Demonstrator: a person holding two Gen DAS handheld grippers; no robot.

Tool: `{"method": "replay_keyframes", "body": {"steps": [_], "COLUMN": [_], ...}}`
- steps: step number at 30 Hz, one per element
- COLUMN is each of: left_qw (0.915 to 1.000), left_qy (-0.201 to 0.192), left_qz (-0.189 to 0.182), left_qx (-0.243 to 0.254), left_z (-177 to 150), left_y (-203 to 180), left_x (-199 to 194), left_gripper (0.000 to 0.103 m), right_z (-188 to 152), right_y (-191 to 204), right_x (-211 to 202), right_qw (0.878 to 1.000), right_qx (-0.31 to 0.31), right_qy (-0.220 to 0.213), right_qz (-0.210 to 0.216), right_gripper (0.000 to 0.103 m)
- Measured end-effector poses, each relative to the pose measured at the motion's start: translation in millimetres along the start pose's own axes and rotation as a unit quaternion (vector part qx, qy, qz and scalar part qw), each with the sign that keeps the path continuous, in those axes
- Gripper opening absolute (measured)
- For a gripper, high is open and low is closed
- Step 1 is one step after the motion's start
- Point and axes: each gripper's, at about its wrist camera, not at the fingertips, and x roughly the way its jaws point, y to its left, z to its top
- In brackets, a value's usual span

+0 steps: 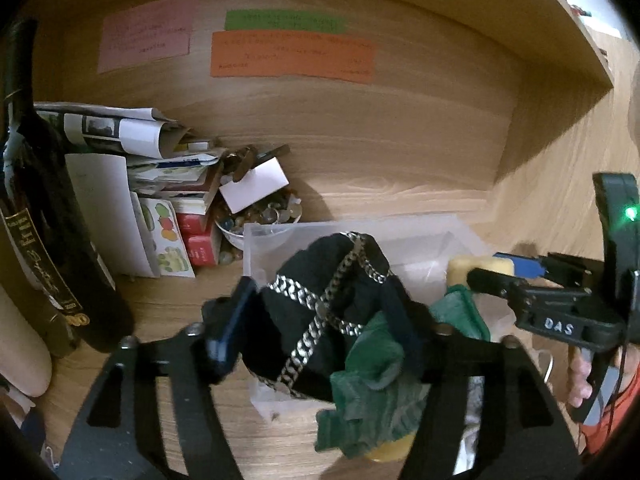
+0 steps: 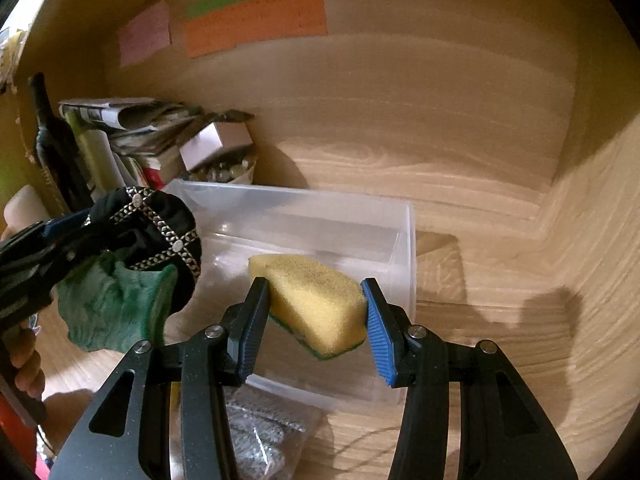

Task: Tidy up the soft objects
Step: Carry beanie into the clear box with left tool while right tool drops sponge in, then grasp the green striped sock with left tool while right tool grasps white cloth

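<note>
Clamping a black cloth bundle [image 1: 320, 308] with silver chain trim, together with a green cloth [image 1: 372, 392], between the narrowed blue pads of the left hand-held gripper [image 1: 316, 328]; bundle held above the near left corner of the clear plastic bin [image 2: 404, 248]. Gripping a yellow sponge [image 2: 316, 304] with green scouring underside by its ends in the right hand-held gripper [image 2: 316, 320], tilted, over the bin's front portion. Resting on the wooden table [image 2: 500, 320]: the bin, a dark wine bottle [image 1: 36, 208], stacked papers [image 1: 132, 128], and a bowl of small stones [image 1: 260, 216] behind it. Stuck on the rear panel: pink, green and orange notes [image 1: 292, 54].
</note>
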Motion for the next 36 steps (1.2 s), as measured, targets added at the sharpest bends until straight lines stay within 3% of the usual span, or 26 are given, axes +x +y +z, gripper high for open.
{"method": "replay_keyframes", "body": {"steps": [10,17,21,23,29,34,36], "left_qw": [0.9997,0.9991,0.999,0.9991,0.9994,0.9995,0.9993], "left_qy": [0.02,0.04,0.043,0.041,0.031,0.025,0.028], "left_qz": [-0.011,-0.005,-0.007,-0.008,-0.008,-0.011,-0.01], "left_qx": [0.011,0.013,0.008,0.007,0.012,0.015,0.02], "left_z": [-10.1,-14.7,-14.0,-13.0,-11.2,-19.9,-26.7], "left_y": [-3.9,-1.6,1.3,2.5,3.3,1.6,0.0], "left_x": [-2.6,4.1,3.9,0.7,-17.9,-36.7,-42.4], "left_gripper": [0.095,0.095,0.095,0.095,0.096,0.101,0.101], "right_z": [-0.5,0.0,-1.6,-1.4,1.0,-4.2,-9.1], "right_y": [4.6,11.1,15.2,15.9,15.2,15.8,18.9], "right_x": [6.4,11.1,10.7,6.0,-18.1,-51.5,-64.1], "right_qw": [1.0,0.999,0.999,0.999,1.0,0.999,0.999], "right_qx": [-0.005,-0.014,-0.019,-0.02,-0.012,-0.012,-0.017], "right_qy": [0.019,0.031,0.036,0.028,0.004,-0.033,-0.047], "right_qz": [0.004,0.007,0.006,0.005,0.011,0.016,0.015], "right_gripper": [0.045,0.046,0.059,0.066,0.068,0.08,0.081]}}
